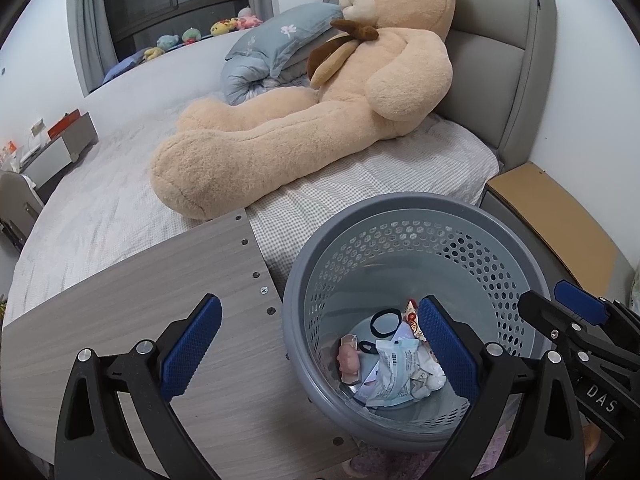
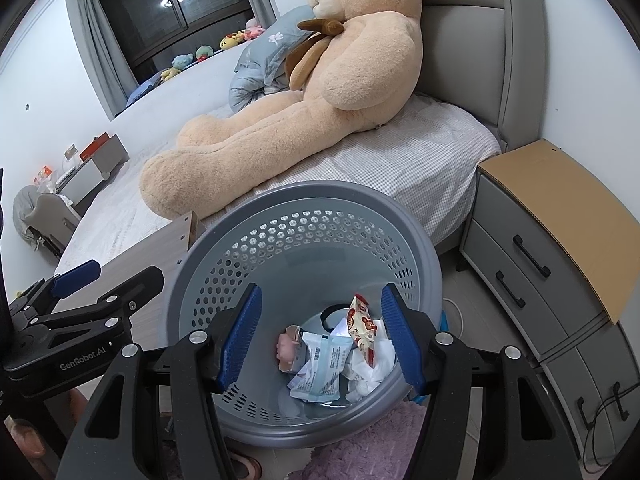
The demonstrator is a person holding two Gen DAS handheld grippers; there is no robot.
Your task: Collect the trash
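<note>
The grey perforated trash basket (image 2: 308,216) fills the lower centre, with wrappers (image 2: 320,372) heaped at its bottom, partly hidden behind blue pads. Both the right gripper (image 2: 320,336) and the left gripper (image 1: 320,344) are released and empty. The table (image 1: 140,320) at lower left is cut off by the frame. What lies beneath the wrappers cannot be made out.

Home bedroom: bed (image 1: 120,184), teddy bear (image 1: 320,112).

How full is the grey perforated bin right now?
Mostly empty: the grey perforated bin holds only wrappers across its bottom.
</note>
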